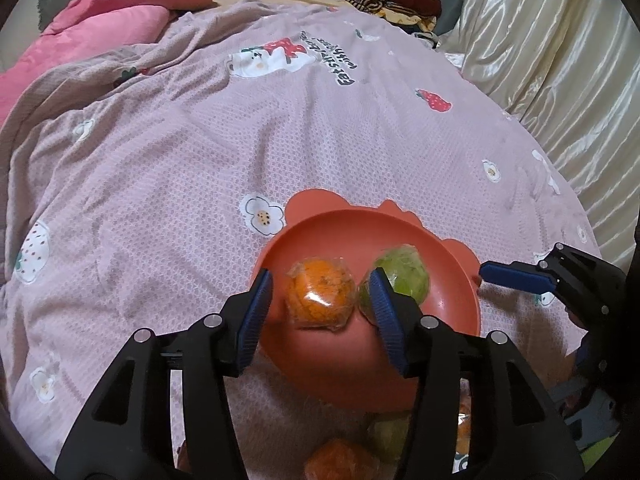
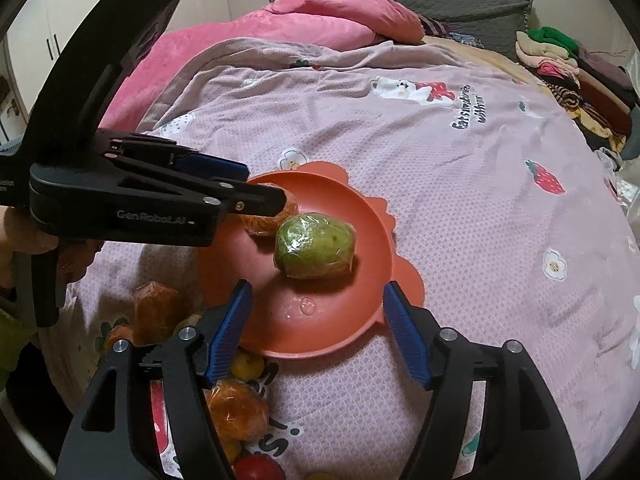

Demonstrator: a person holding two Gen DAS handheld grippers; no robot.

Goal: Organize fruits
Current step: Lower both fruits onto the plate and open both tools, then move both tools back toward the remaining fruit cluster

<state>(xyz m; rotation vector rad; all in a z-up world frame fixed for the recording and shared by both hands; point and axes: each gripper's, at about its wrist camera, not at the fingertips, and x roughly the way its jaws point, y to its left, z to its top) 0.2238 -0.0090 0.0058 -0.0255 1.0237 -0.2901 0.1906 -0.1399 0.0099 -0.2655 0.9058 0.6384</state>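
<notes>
The left gripper (image 1: 320, 304) is spread apart around a wrapped orange (image 1: 320, 298) lying in the orange plate (image 1: 456, 300) on the bed, without clamping it. A wrapped green fruit (image 2: 315, 251) sits just right of it in the plate. The right gripper (image 2: 318, 320), also apart, hovers over the plate's near rim. More wrapped fruit (image 2: 238, 410) lies below its left finger.

The bowl (image 2: 372, 216) looks like smooth matt orange plastic. The orange fruit (image 1: 320, 294) and green fruit (image 2: 315, 245) wear glossy, crinkled clear film. The bedspread (image 1: 192, 160) is soft waffle-textured mauve cloth with printed motifs. Gripper bodies are matt black plastic with shiny metal rivets; their fingers (image 1: 256, 316) carry ribbed blue rubbery pads. The curtain (image 1: 540, 40) gleams like satin.
</notes>
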